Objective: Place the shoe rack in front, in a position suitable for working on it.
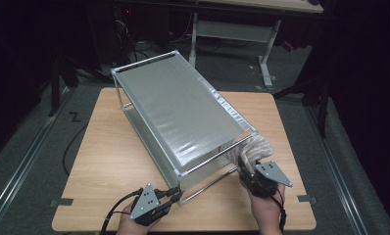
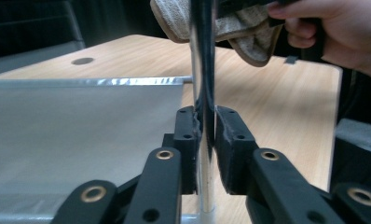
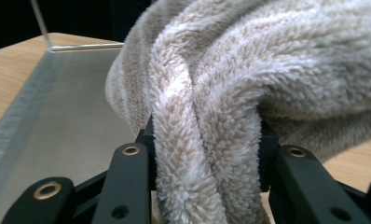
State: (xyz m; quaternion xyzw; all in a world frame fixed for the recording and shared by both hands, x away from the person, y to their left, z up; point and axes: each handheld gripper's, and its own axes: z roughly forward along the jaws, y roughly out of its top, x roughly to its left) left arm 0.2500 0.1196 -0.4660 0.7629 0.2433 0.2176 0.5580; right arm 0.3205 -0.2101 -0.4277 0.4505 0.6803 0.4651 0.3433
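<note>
A long metal rack with a flat silvery top and chrome posts lies aslant on the wooden table. My left gripper is shut on the rack's near corner post, which rises between its pads. My right gripper is shut on a beige fluffy cloth, bunched against the rack's near right corner. In the right gripper view the cloth bulges thickly between the jaws, with the rack's grey panel at the left. The cloth and the other hand show beyond the post.
The rack takes up the table's middle and reaches past its far edge. Bare wood lies to its left and along the near edge. A white desk frame stands on the grey floor beyond. Tape marks sit at the table's near corners.
</note>
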